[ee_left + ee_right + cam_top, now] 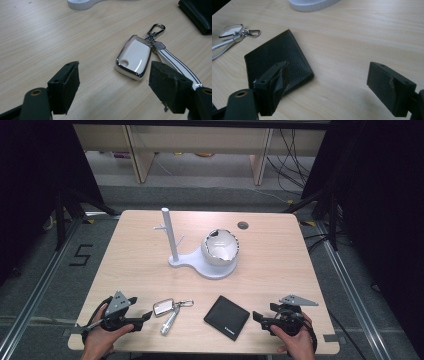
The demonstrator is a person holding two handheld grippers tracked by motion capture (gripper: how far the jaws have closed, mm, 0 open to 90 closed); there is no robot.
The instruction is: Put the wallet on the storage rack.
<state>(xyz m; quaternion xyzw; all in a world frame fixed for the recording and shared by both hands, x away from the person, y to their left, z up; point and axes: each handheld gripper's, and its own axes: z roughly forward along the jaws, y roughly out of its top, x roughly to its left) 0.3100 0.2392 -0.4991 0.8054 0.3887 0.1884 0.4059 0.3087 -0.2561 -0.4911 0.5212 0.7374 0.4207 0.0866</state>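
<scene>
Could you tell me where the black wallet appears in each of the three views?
High view: the black wallet lies at the table's near edge, right of centre.
Left gripper view: one corner shows at top right.
Right gripper view: left of centre, behind the left jaw.
Shared landmark: the key fob.

Key fob [163,308] left of wallet [226,317], both near table [280,255] front edge; stand [200,262] behind them, mid-table.

The right claw [327,85] gapes empty over the table [352,37], its left jaw above a black wallet [274,57].
</scene>
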